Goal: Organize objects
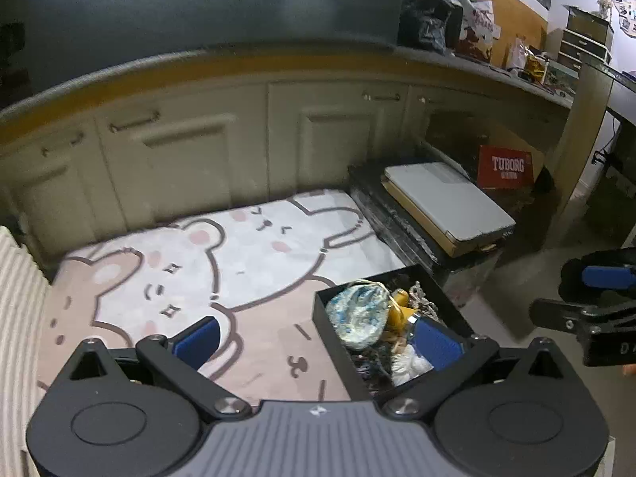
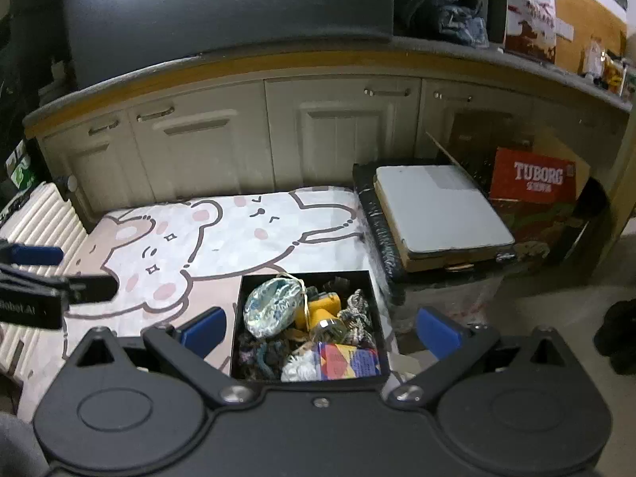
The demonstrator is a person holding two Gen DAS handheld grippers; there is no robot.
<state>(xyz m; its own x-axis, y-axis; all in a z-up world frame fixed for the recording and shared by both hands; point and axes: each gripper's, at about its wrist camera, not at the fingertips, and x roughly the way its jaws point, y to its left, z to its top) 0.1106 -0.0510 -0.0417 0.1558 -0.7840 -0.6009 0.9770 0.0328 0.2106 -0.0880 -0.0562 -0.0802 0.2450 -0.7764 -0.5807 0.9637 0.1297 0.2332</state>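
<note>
Left wrist view: left gripper [image 1: 318, 338] spread to full width, blue pads [image 1: 197, 340] bare, nothing gripped. Black open-top box [image 1: 330, 320] on the cartoon-bear rug [image 1: 222, 270], at the rug's right edge, lower right of frame. One pad overlaps the box in the picture; cannot tell contact. Box crammed: blue-white crinkled pouch [image 1: 359, 314], yellow item [image 1: 401, 308], white fluffy ball [image 1: 409, 365], dark tangled bits. Right gripper [image 1: 588, 310] visible at right edge, clear of the box.

Right wrist view: right gripper [image 2: 320, 332] also wide open, empty, box [image 2: 254, 282] centred between the pads, not touched. Square, matte black, straight walls. Contents clearer here: pouch [image 2: 274, 306] tied with cord, yellow-and-clear cylinder [image 2: 324, 312], braided rope [image 2: 357, 310], red-blue patterned packet [image 2: 346, 361], white ball [image 2: 300, 365], dark yarn [image 2: 258, 353]. Black-wrapped block with grey slab [image 2: 441, 206] just right of the box. Red TUBORG sign [image 2: 532, 179] behind it. Left gripper [image 2: 59, 278] at left edge, over the rug [image 2: 238, 234].
</note>
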